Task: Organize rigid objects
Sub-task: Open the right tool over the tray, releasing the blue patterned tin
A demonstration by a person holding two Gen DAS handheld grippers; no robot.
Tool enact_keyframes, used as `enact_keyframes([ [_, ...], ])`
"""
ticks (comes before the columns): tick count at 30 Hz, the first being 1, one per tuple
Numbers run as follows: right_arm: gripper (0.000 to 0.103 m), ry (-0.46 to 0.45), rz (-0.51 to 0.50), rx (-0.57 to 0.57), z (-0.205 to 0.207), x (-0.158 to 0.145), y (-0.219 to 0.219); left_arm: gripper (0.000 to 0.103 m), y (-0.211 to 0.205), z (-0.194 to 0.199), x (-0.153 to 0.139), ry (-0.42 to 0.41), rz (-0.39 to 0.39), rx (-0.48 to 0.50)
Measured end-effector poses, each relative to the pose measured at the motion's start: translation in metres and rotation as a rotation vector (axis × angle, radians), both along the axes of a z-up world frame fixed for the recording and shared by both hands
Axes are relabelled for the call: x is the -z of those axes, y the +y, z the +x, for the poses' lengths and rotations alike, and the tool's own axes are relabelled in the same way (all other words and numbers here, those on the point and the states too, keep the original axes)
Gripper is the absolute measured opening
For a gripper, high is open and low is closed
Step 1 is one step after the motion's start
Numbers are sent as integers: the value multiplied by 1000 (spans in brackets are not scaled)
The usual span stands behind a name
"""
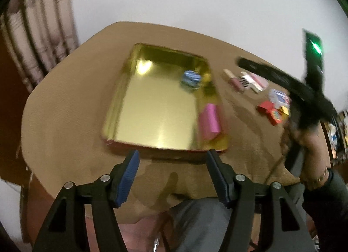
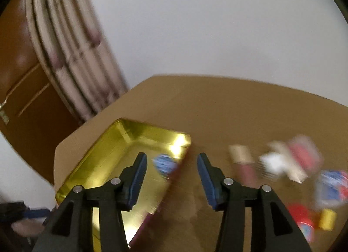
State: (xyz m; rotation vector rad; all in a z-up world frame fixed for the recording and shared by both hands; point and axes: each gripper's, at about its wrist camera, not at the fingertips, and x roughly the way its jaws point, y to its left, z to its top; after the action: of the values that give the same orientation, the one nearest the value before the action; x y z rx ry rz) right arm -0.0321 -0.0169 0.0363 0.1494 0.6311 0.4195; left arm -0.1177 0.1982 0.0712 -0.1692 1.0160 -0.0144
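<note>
Left wrist: left gripper (image 1: pixel 171 160), jaws spread, empty, before gold tray's (image 1: pixel 121 91) near rim; pink box (image 1: pixel 209 121) and blue item (image 1: pixel 191 78) along its right wall.
Right wrist: right gripper (image 2: pixel 172 165), released, over tray's right edge; loose items (image 2: pixel 304 160) further right.

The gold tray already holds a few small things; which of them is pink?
The pink box, lying along the right wall of the gold tray, near its front corner. The other clear item inside, the blue striped piece, sits farther back.
</note>
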Motion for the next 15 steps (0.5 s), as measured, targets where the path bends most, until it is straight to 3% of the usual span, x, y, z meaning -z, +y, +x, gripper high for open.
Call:
enact_keyframes([
  [5,54,-17,-103,207,-65,23,-110,65,-60,17,-15,-53,25,172],
  [8,54,21,-142,331,-92,45,-173,75,-105,33,-20,-108,49,319],
  [13,54,96,-107,481,-119,81,-245,75,-172,76,-8,-116,103,529],
  [15,54,101,-69,504,-123,88,-253,67,-194,96,3,-93,140,575],
])
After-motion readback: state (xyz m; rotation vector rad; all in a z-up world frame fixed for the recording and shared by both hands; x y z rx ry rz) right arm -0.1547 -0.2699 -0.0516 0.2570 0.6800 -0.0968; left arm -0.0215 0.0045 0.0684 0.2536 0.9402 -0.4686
